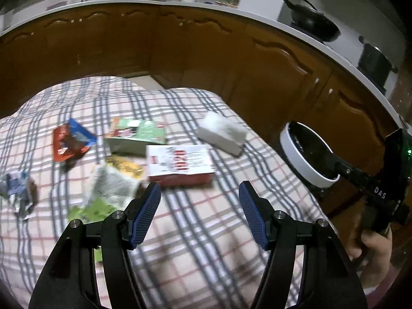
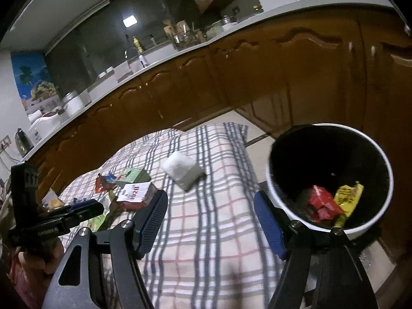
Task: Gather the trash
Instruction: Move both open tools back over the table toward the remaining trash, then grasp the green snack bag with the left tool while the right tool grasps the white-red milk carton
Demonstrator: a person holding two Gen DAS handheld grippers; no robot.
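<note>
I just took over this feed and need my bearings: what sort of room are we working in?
Most likely a home kitchen: glossy brown wooden cabinets run under a pale countertop, and a black frying pan sits on it. The litter lies on a plaid checked cloth.

The cloth (image 1: 185,226) on the surface has grey, red and white checks. The box (image 1: 180,166) is white and red. Another box (image 1: 136,135) is green. The bin (image 2: 373,221) is white outside and black inside, with a red wrapper (image 2: 323,202) and a yellow wrapper (image 2: 347,198). The cupboards (image 1: 206,49) are brown.
</note>
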